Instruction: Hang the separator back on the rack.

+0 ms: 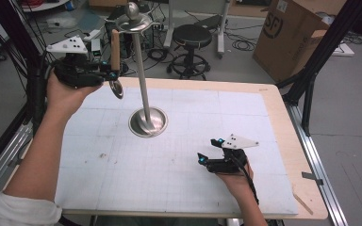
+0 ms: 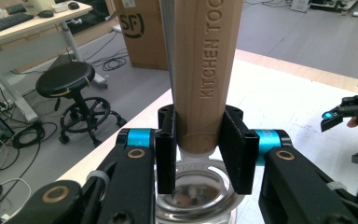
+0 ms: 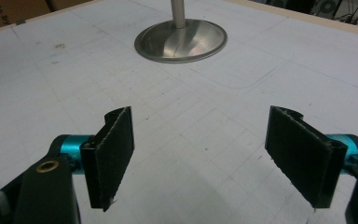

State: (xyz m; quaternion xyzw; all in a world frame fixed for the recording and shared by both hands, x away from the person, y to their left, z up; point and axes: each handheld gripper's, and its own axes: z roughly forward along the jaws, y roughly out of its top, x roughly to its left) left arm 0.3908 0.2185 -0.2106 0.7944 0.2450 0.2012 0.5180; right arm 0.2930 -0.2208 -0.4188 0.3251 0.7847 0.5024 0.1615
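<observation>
At the far left of the counter (image 1: 273, 101), the left gripper (image 1: 107, 71) is held up in the air, well above the white gridded mat (image 1: 169, 160). Its jaws are clamped on the wooden handle (image 2: 200, 70) of a kitchen tool (image 1: 115, 59); both black pads press against the lower end of the handle, just above the point where it joins the metal part. The handle stands upright and bears stamped lettering. Below the jaws hangs the tool's round, shiny metal head (image 2: 198, 198). In the high view the top of the handle reaches up close beside the rim of the metal stand's top ring (image 1: 133, 22); whether they touch I cannot tell.

Just right of that, the stand (image 1: 141, 70) rises as a thin pole from a round metal base (image 1: 147, 122) resting on the mat, far of centre.

Near and to the right, the right gripper (image 1: 208, 151) sits low over the mat, pointing toward the stand. Its jaws stand wide apart with nothing between them; the mat shows through the gap, and the stand's base lies well ahead.

On the floor beyond the counter are a black stool (image 1: 192, 40) and, farther right, a cardboard box (image 1: 294, 35).
</observation>
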